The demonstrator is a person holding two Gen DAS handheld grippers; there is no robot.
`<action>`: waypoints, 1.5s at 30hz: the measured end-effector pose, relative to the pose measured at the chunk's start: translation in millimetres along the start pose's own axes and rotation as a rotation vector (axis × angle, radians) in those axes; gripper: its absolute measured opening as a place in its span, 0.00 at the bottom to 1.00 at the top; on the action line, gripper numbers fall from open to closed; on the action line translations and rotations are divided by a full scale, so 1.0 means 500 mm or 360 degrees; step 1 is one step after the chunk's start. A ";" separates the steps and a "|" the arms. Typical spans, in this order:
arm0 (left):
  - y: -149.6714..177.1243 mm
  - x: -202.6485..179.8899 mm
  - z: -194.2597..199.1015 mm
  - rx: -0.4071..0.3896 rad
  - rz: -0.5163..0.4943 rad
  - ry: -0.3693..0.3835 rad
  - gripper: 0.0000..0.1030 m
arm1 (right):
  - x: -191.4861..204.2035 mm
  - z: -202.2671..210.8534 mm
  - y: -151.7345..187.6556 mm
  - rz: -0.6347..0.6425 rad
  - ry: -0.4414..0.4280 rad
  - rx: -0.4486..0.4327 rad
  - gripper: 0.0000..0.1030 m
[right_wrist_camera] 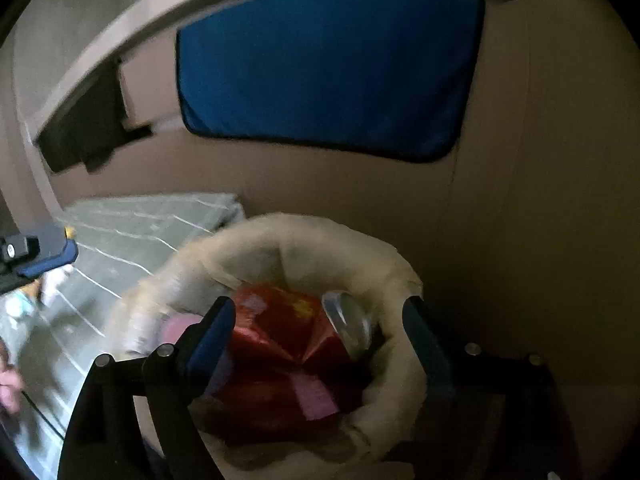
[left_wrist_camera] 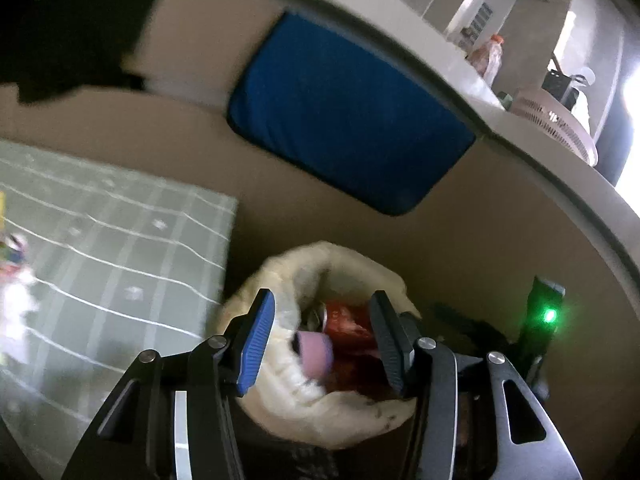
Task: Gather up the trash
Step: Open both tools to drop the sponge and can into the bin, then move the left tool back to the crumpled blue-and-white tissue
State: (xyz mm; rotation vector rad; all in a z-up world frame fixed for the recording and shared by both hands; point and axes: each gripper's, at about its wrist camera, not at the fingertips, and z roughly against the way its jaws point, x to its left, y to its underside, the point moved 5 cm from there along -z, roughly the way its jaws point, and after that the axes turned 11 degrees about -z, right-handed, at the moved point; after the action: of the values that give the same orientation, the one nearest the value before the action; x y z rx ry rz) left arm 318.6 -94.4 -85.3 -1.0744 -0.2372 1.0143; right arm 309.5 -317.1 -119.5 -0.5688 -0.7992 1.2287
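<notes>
Red can [right_wrist_camera: 288, 336] crumpled, silver top at 2 o'clock, sits w/ pink scrap [left_wrist_camera: 314, 356] in cream bag [right_wrist_camera: 280, 248]. Left tongs [left_wrist_camera: 324, 344] & right tongs [right_wrist_camera: 320, 340] both spread wide, gripping nothing.

Blue cushion [left_wrist_camera: 348, 116] against brown wall, green gridded mat [left_wrist_camera: 116, 256], pink fan [left_wrist_camera: 556, 124], bottle [left_wrist_camera: 486, 56] on ledge

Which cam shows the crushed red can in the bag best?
Right wrist. The crushed red can fills the open mouth of the white bag, silver lid visible, framed by the open right gripper. Left wrist shows only a sliver between the open left gripper fingers.
</notes>
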 end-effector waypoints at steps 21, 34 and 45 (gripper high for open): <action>0.093 0.191 0.383 -0.0222 0.0059 -0.0670 0.49 | 0.318 0.105 0.021 0.0252 -0.0384 -0.0062 0.80; 0.208 0.442 0.467 -0.0195 0.0529 -0.0827 0.49 | 0.438 0.051 0.068 0.0177 -0.0440 0.0027 0.80; 0.173 0.634 0.366 -0.0084 0.0720 -0.0705 0.49 | 0.499 -0.013 0.138 0.0409 -0.0470 0.0178 0.59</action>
State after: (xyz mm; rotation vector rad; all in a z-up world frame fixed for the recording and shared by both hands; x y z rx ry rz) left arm 332.7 274.6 -157.4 -0.9594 -0.3905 1.6628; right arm 305.9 -58.1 -119.5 -0.4120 -0.9162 1.6093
